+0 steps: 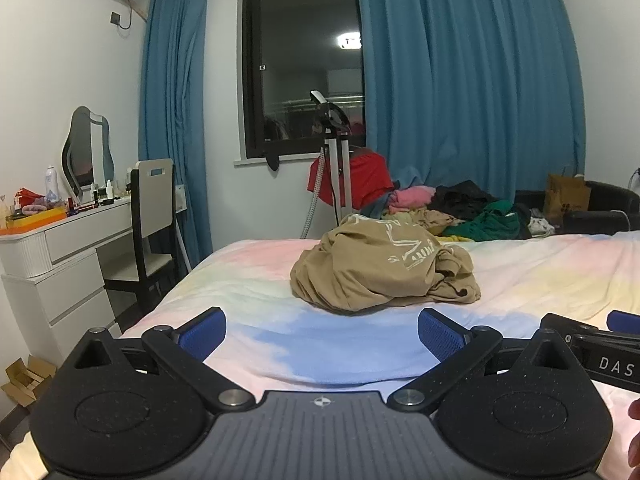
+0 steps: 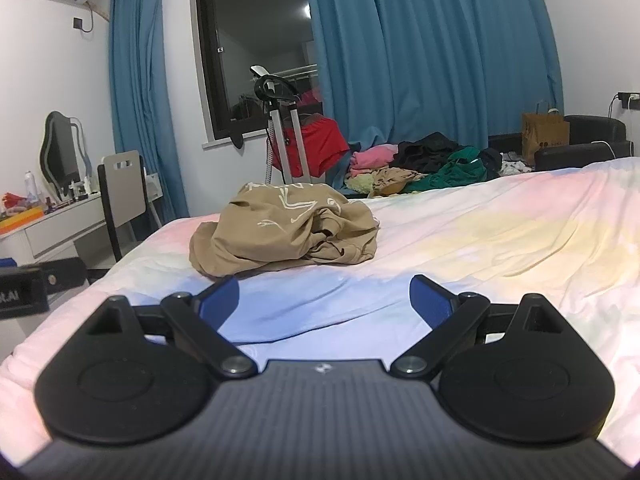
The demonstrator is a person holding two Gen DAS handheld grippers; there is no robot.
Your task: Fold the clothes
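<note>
A crumpled tan garment (image 1: pixel 384 266) with white lettering lies in a heap on the pastel bedsheet (image 1: pixel 248 280), straight ahead of both grippers. My left gripper (image 1: pixel 322 338) is open, its blue pads (image 1: pixel 202 338) wide apart with only sheet between them. In the right wrist view the same tan garment (image 2: pixel 286 230) sits ahead and slightly left. My right gripper (image 2: pixel 324 306) is open too, nothing between its blue pads (image 2: pixel 430 302). Both hover low over the near part of the bedsheet (image 2: pixel 500 232), short of the garment. The right gripper's body (image 1: pixel 596 350) shows at the left view's right edge.
A pile of several clothes (image 1: pixel 460 210) lies past the bed's far edge, with a red garment on a steamer stand (image 1: pixel 338 168). A white dressing table (image 1: pixel 60 248) and a chair (image 1: pixel 154 216) stand left. A paper bag (image 2: pixel 544 136) and a dark armchair (image 2: pixel 588 140) stand far right.
</note>
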